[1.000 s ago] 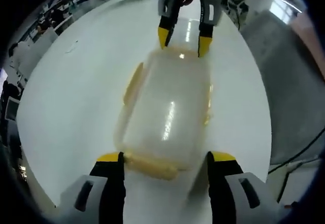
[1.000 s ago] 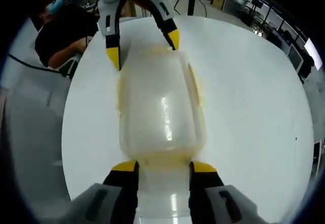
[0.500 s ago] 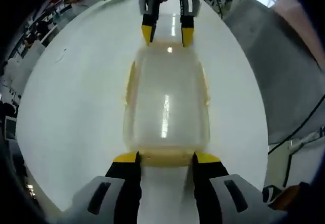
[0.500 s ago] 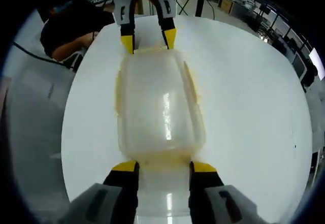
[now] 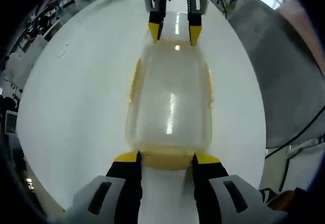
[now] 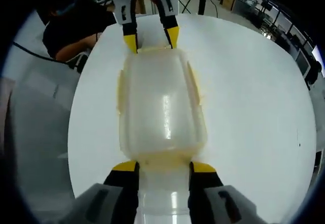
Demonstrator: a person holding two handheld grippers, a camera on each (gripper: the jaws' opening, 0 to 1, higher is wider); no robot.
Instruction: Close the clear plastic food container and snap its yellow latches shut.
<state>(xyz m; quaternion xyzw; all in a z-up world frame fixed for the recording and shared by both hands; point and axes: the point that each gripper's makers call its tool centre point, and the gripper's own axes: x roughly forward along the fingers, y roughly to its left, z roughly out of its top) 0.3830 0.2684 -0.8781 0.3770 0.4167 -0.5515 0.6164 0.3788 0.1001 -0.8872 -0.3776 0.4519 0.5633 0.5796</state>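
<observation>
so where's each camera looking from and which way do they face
Left gripper view: rides on the left hand-held gripper at one short end of the clear container, looking along its lid to the right hand-held gripper at the far end.
Right gripper view: rides on the right hand-held gripper at the opposite end, facing back toward the left one; a person's dark sleeve shows behind.
Shared: container, white table, both grippers; the cameras face each other.

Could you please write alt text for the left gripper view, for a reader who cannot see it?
A clear plastic food container with its lid on lies on a round white table, held endwise between two grippers. The left gripper brackets the near yellow end latch; the right gripper meets the far end.
</observation>
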